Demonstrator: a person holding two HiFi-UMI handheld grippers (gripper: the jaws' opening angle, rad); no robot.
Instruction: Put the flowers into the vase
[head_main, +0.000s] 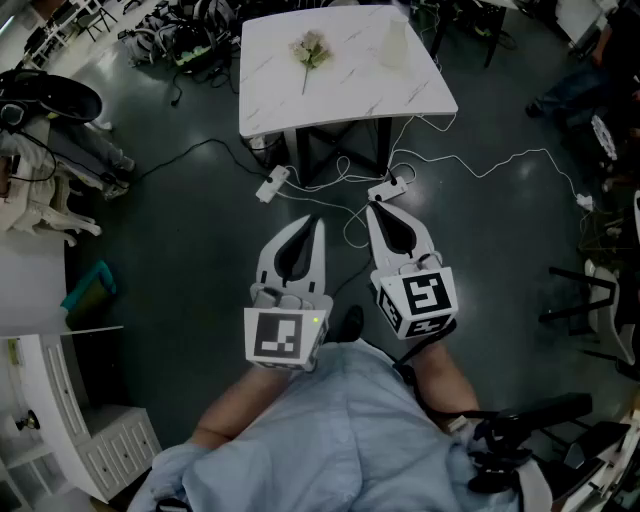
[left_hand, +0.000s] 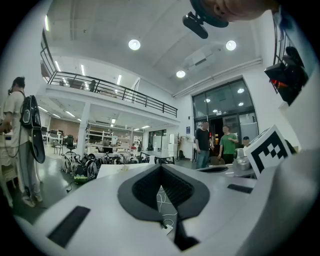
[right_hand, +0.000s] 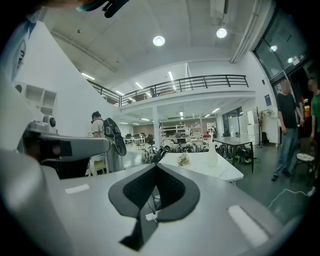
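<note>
While on dark floor (head_main: 180, 230), marbled table (head_main: 350, 95), flowers (head_main: 311, 50).

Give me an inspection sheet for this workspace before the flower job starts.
surface: white marble table, ahead across the dark floor.
job's things: flowers lying flat on the table; vase upright, to their right in the head view and apart from them.
clutter: nothing else seen on the table; bags on the floor past its left corner.
grippers: left gripper and right gripper both shut, empty, well short of the table.
cables: white cables and power strips on the floor by the table's near edge.
surroundings: white cabinet lower left; black chair right.
</note>
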